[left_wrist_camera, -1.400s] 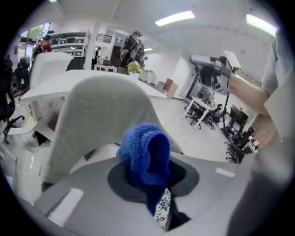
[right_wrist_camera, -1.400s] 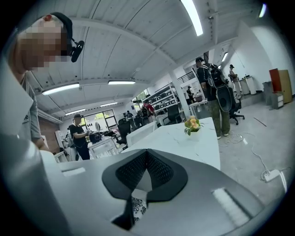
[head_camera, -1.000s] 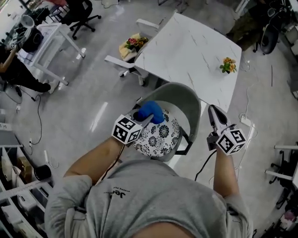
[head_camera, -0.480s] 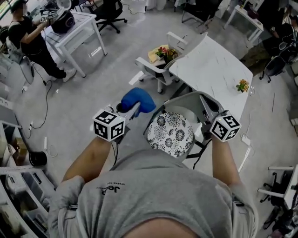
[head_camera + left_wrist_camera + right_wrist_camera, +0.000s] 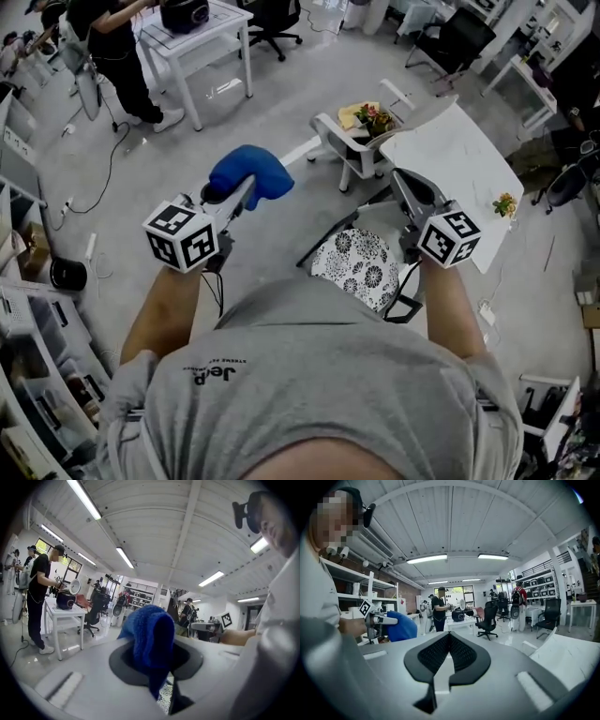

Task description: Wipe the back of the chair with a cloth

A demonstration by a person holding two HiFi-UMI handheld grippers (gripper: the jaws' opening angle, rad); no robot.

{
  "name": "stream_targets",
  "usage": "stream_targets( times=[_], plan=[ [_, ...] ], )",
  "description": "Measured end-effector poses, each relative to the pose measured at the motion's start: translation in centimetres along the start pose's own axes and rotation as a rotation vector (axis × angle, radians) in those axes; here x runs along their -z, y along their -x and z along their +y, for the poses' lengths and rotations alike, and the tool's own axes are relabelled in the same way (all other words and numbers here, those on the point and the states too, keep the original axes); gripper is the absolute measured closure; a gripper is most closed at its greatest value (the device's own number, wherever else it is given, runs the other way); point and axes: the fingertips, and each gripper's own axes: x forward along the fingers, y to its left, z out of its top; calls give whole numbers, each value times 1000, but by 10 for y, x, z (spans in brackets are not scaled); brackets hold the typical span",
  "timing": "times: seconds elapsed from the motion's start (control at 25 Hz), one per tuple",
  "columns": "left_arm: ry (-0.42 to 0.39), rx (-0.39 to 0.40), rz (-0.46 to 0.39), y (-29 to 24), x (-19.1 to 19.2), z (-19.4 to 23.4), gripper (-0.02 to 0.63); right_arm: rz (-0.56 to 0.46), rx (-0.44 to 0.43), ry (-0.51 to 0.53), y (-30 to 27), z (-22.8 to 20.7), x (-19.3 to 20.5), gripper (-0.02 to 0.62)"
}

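The left gripper (image 5: 236, 195) pinches the blue cloth (image 5: 251, 173). The right gripper (image 5: 403, 185) has its jaws pressed together, empty. The person's shirt (image 5: 319, 394) hides most of the chair (image 5: 356, 265), and the shirt's lettering is illegible.

Open workshop-like office: white tables (image 5: 461, 155), swivel chairs (image 5: 490, 617), wall shelves (image 5: 349, 565), ceiling strip lights (image 5: 426, 558).

head cam sits above the person's shoulders (image 5: 319, 375), pointing steeply down at the floor (image 5: 122, 178). each gripper cam rides close behind its own jaws, looking out across the room. all three catch the blue cloth (image 5: 248, 175): close-up and centred in the left gripper view, small at mid left in the right gripper view.
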Motion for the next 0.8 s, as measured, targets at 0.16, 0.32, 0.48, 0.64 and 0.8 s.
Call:
stream_targets(
  times=[0.16, 0.32, 0.48, 0.64, 0.8],
  plan=[
    [0, -32, -44, 25, -12, 5, 483, 9, -43, 30, -13, 21, -7, 592],
    [4, -42, -64, 39, -16, 5, 483, 17, -71, 43, -23, 34, -7, 592],
    [13, -44, -75, 43, -16, 1, 483, 24, -96, 49, -30, 40, -7, 592],
    [15, -49, -72, 43, -16, 0, 483, 34, -104, 40, -34, 42, -6, 592],
    [9, -46, -62, 39, -12, 0, 483, 41, -86, 20, -35, 37, -2, 594]
  ],
)
